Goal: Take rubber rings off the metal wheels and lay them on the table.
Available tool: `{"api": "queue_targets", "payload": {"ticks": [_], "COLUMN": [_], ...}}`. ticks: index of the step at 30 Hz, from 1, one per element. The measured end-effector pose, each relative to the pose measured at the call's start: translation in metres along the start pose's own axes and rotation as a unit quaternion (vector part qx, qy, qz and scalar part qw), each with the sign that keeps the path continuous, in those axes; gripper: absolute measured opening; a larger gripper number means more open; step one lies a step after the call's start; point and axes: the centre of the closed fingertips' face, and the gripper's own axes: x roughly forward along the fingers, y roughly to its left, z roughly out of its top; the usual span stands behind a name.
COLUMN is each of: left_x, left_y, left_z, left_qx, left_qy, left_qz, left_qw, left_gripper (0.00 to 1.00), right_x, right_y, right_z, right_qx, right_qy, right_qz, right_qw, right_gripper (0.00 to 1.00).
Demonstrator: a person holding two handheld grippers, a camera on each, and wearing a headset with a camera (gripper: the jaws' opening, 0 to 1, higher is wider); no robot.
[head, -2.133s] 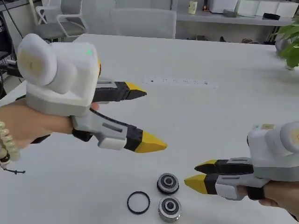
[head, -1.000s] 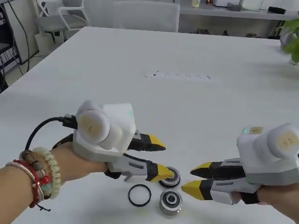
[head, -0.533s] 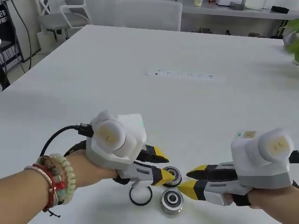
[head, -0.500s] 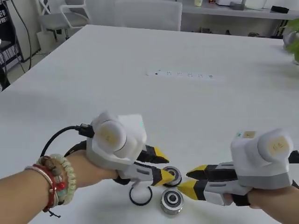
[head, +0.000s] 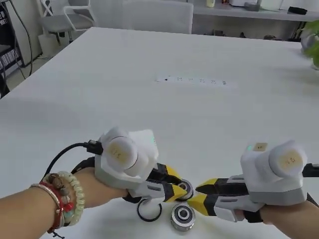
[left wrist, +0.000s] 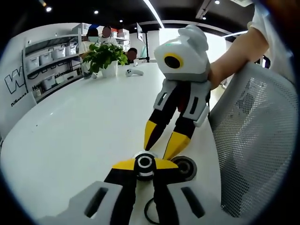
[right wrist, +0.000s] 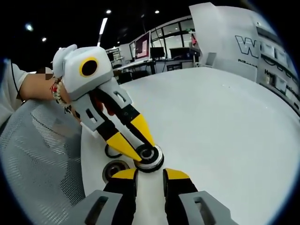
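Two metal wheels lie close together near the table's front edge. My left gripper [head: 178, 183] [left wrist: 144, 167] is shut on the farther wheel [head: 185, 188] [left wrist: 144, 161] [right wrist: 151, 157], one yellow tip on each side of it. My right gripper [head: 199, 194] [right wrist: 150, 176] is open and points at that same wheel from the right, its tips just short of it. The nearer wheel [head: 182, 218] [left wrist: 184, 168] [right wrist: 115, 169] lies free on the table. A loose black rubber ring [head: 148, 211] [right wrist: 112, 151] lies flat to its left, partly under my left gripper.
The white table [head: 164, 114] stretches far ahead, with a flush socket strip [head: 192, 80] in its middle. Chairs [head: 154, 15] stand at the far edge. A potted plant [left wrist: 105, 56] sits at the table's right end. A mesh chair back [left wrist: 253, 140] is close behind me.
My left gripper came down from mid-air to the farther wheel and shut on it. My right gripper edged left toward the same wheel. The head camera tilted down a little.
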Motion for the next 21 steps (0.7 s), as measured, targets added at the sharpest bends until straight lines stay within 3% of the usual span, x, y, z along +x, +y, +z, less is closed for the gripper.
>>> {"api": "queue_targets", "payload": {"ticks": [5,17,21], "left_x": [-0.0006,-0.0001,0.0003], "left_y": [0.0008,0.001,0.0011], "left_z": [-0.0011,-0.0016,-0.0017], "left_qx": [-0.013,-0.022,-0.022], "left_qy": [-0.014,-0.025,-0.025], "left_qz": [0.0,0.006,0.007], "left_qw": [0.9998,0.9994,0.9994], "left_gripper": [0.07,0.07,0.07], "right_x": [0.0017,0.0007,0.0014], "right_y": [0.0003,0.002,0.0032], "right_z": [0.0013,0.0015,0.0027], "right_qx": [-0.007,-0.013,0.005], "right_qy": [-0.002,-0.004,-0.006], "right_qz": [-0.001,0.005,0.008], "right_qw": [1.0,0.9999,0.9999], "right_gripper": [0.17,0.13,0.16]}}
